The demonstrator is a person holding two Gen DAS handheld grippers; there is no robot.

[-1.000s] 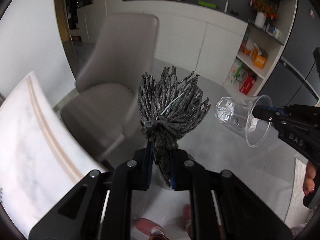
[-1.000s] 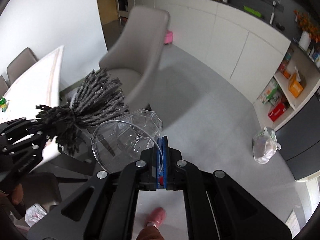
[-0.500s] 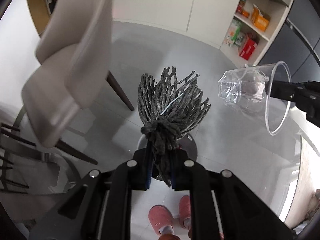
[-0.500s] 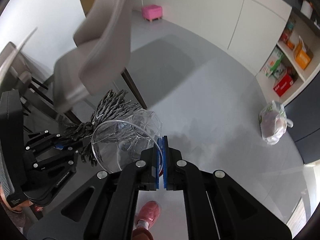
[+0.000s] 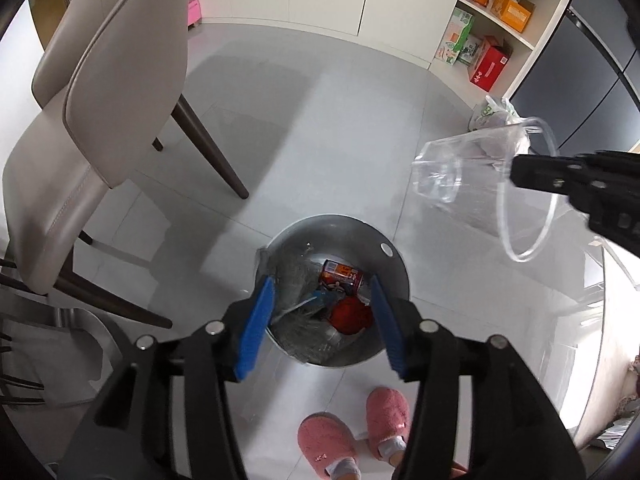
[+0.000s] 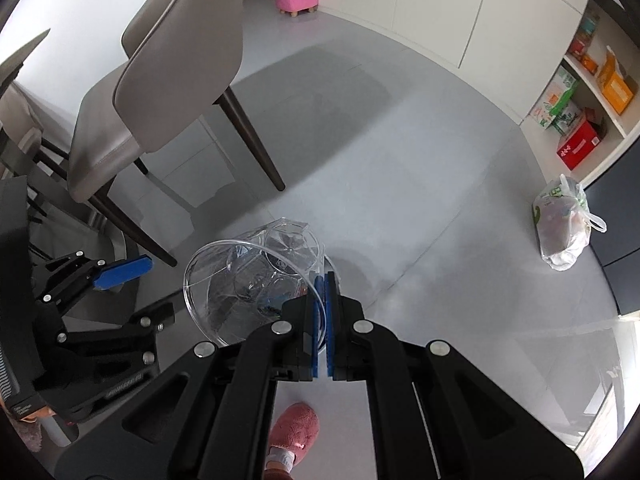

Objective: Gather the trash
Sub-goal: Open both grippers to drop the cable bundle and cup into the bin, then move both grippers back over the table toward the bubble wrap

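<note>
Trash bin (image 5: 394, 258) beside chair (image 5: 116, 92), bag (image 6: 564, 220).

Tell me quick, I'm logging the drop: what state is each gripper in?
Left gripper: open, jaws just opened, nothing between them, above the round metal trash bin.
Right gripper: shut on the rim of the clear plastic cup.

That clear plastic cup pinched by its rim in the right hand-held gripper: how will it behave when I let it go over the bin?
The cup looks thin-walled and empty, so probably very light. Held by the right hand-held gripper on one rim edge, it may flex. Its tapered, faceted body could bounce off the bin rim or roll if it misses.
</note>
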